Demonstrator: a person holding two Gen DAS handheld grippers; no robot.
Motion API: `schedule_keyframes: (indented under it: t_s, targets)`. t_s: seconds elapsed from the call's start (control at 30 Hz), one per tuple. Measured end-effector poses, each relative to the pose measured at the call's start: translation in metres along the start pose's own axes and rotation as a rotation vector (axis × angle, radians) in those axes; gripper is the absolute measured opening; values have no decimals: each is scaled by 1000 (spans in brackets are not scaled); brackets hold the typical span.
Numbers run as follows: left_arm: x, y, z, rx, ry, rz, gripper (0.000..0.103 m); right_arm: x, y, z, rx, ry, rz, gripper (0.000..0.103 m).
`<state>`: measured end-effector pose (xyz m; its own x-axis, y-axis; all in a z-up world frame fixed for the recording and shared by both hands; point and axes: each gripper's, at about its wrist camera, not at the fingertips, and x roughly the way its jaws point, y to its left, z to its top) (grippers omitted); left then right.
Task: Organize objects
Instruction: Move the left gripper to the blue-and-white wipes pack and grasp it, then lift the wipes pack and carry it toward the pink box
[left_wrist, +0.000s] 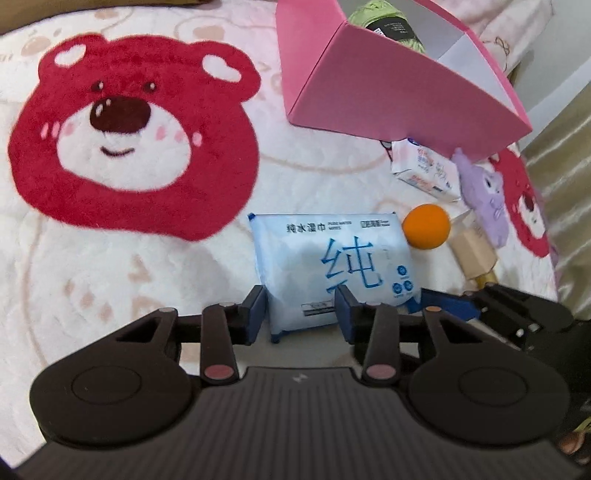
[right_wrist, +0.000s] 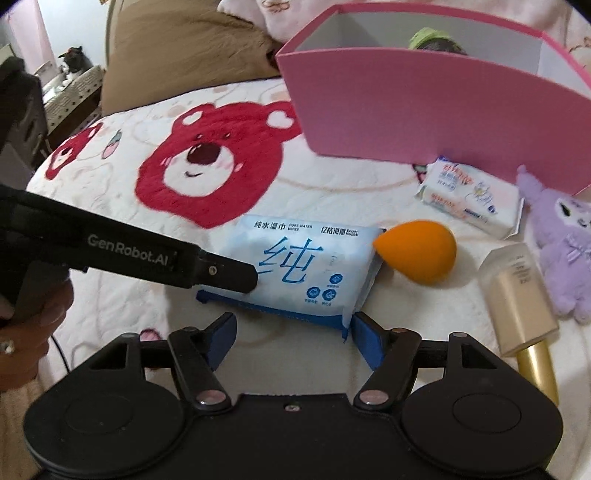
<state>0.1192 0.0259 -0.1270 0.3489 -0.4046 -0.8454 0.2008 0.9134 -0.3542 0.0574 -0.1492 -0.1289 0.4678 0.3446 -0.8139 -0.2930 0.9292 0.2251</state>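
The wipes pack (left_wrist: 328, 266) lies on the bed (left_wrist: 147, 258), its near end pinched in the left claw (left_wrist: 301, 308). It looks soft, light, slick-wrapped and squashy, so it may sag or slip; a grip across the full body seems safer than the crimped edge. The right claw (right_wrist: 291, 338) stands open just beside its corner, holding nothing. The orange sponge (right_wrist: 415, 254) touches its far end; the pink box (right_wrist: 424, 118) waits behind.
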Motion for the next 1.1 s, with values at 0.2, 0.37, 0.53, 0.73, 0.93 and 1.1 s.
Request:
schedule_keyframes:
  t_s: [0.2,0.37,0.53,0.73,0.93,1.1]
  targets:
    - [5,-2,0,47,-60,49,40,2,-12,12,23,-25,-12,74]
    - [12,8,3,-53,-50,-40,41,17,-22,15,99,-8,17,68]
    - [6,1,-2,-59,-15,-46,38,11,-17,15,75,-6,38,58]
    - [-22,-7,-3,-40,-19,-54,38,-7,-9,16,32,-11,29,55]
    - [-56,-19,2,18,-26,-35,38,-33,4,20,28,-7,42,55]
    - [-81,-30,3,45,-58,-44,40,-55,16,23,-28,-8,24,57]
